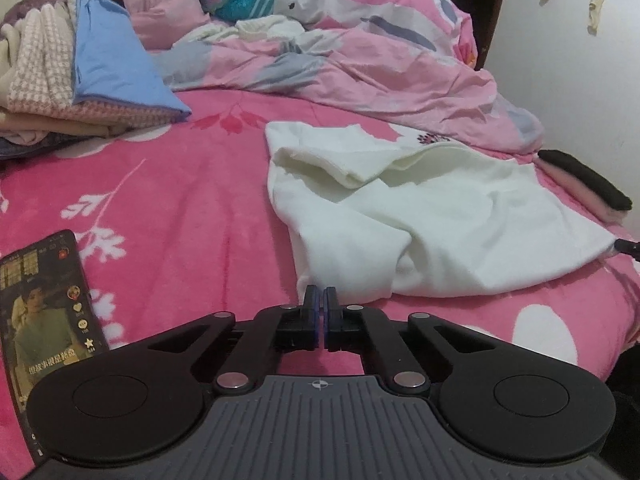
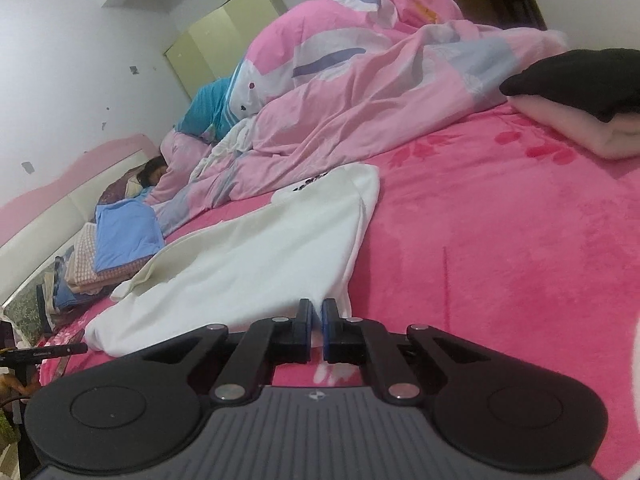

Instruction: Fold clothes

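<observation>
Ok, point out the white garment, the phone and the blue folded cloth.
white garment (image 1: 460, 224): left wrist view, on its crumpled middle.
phone (image 1: 44, 304): left wrist view, on its lit screen.
blue folded cloth (image 2: 126, 236): right wrist view, on its flat top face.

We see a bed with a pink fleece cover (image 1: 180, 184). On it, just ahead of our left gripper (image 1: 320, 294), lies a white garment (image 1: 460, 220); a phone (image 1: 44, 312) to its left; folded clothes (image 1: 80, 80) far left; a rumpled quilt (image 1: 360, 64) beyond.
</observation>
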`<action>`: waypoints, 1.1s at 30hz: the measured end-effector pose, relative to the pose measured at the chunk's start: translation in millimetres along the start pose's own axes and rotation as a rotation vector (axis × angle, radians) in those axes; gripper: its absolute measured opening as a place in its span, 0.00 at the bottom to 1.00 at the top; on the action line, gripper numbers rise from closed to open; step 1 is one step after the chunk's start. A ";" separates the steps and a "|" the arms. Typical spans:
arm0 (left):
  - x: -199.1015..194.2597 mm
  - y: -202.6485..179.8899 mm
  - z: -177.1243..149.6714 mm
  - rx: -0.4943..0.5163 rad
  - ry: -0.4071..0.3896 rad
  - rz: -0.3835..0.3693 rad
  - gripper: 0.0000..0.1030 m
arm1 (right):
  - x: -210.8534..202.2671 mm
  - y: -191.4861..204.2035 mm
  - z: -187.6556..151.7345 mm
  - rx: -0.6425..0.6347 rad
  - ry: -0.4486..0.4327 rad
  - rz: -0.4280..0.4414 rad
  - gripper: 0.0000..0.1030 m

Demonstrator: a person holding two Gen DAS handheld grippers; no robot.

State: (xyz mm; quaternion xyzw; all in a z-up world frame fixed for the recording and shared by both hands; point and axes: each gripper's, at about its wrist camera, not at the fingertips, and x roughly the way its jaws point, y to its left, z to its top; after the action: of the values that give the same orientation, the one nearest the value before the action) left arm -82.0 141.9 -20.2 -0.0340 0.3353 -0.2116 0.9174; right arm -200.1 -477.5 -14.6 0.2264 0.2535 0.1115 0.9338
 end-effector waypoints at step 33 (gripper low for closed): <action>-6.5 7.6 11.1 0.139 0.049 0.062 0.00 | -0.7 -28.6 -4.0 0.101 -0.075 0.041 0.03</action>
State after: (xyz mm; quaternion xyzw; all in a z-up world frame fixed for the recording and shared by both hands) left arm -76.7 150.6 -9.3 0.0454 0.3428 -0.2068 0.9152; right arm -200.1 -501.3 -31.1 0.2825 0.2189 0.1092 0.9275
